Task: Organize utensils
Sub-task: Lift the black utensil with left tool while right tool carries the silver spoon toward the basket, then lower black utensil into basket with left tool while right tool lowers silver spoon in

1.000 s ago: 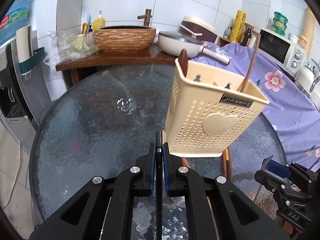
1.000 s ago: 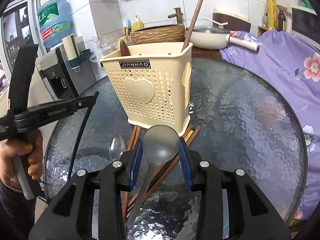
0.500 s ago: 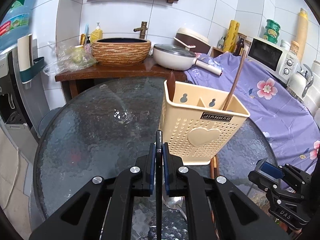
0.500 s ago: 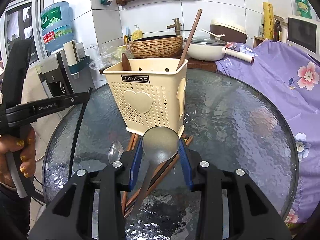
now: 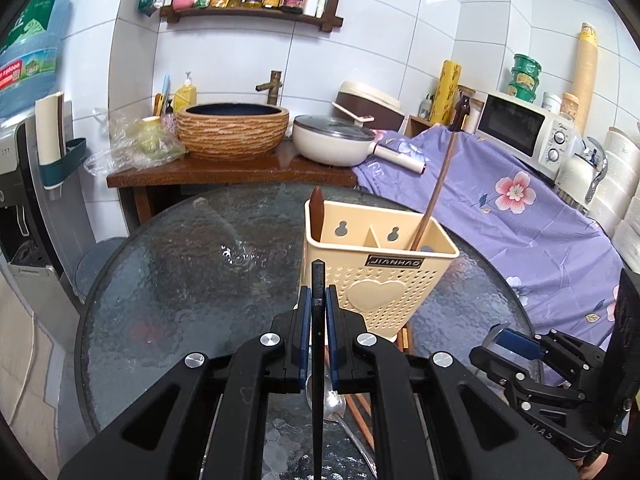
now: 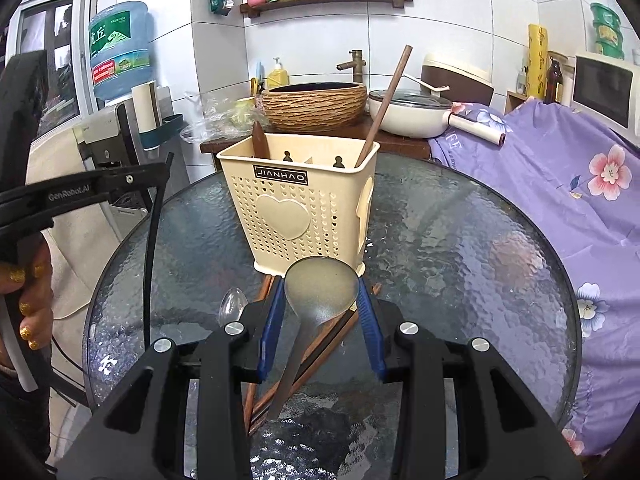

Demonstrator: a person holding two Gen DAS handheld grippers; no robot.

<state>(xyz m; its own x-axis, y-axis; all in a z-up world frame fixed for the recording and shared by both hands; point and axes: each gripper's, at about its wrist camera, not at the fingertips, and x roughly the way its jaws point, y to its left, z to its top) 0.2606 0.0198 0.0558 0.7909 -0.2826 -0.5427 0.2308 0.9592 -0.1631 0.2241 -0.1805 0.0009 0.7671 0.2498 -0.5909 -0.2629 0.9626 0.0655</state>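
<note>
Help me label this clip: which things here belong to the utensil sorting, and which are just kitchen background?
Job:
cream holder
big spoon in right tongs
black chopstick in left tongs
brown chopsticks
small spoon

Background:
pan
microwave
basin

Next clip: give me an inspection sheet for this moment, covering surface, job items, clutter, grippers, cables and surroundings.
Surface: round textured glass table.
Job's things: cream utensil holder upright, holding a long chopstick and a brown handle; chopsticks and small spoon lie on the glass.
Clutter: nothing seen on the table.
Grippers: right gripper shut on a large spoon; left gripper shut on a black chopstick.
Cables: white cord near the floor.
Surroundings: basin, pan, floral cloth.
</note>
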